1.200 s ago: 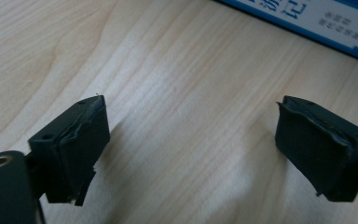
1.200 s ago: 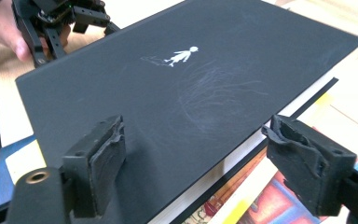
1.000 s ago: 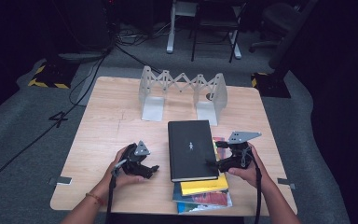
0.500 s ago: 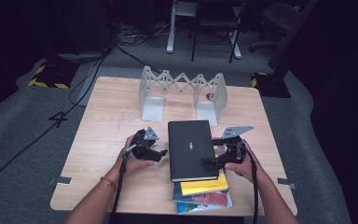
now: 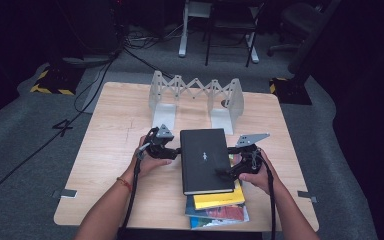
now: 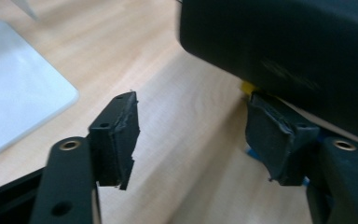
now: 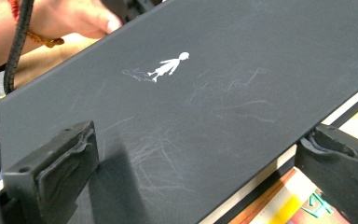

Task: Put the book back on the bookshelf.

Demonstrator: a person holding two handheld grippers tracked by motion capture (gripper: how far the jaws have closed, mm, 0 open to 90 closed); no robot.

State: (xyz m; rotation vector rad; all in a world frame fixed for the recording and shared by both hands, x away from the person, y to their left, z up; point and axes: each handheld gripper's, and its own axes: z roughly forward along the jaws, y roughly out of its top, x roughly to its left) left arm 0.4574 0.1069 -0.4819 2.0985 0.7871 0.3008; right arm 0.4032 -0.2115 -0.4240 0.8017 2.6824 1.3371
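Observation:
A black hardcover book (image 5: pixel 205 160) with a small white figure on its cover lies on top of a stack, over a yellow book (image 5: pixel 220 199) and a colourful one (image 5: pixel 215 215). My left gripper (image 5: pixel 172 150) is at the black book's left edge. Its jaws have just been closing and still stand apart. In the left gripper view (image 6: pixel 191 116) one pad (image 6: pixel 275 135) sits under the book's (image 6: pixel 284 42) corner and the other over bare table. My right gripper (image 5: pixel 227 172) straddles the book's right edge (image 7: pixel 198 149), one pad above the cover (image 7: pixel 214 93), one below, not pressing.
A white fold-out rack (image 5: pixel 195 95) stands at the back of the wooden table (image 5: pixel 115 130), and its white base plate (image 6: pixel 14 88) lies just beyond my left jaws. The person's other hand (image 7: pixel 74 18) is across the book. Cables trail off the near edge.
The left hand has moved right and away from the person, up to the black book's left edge. The right hand has stayed at the book's right edge.

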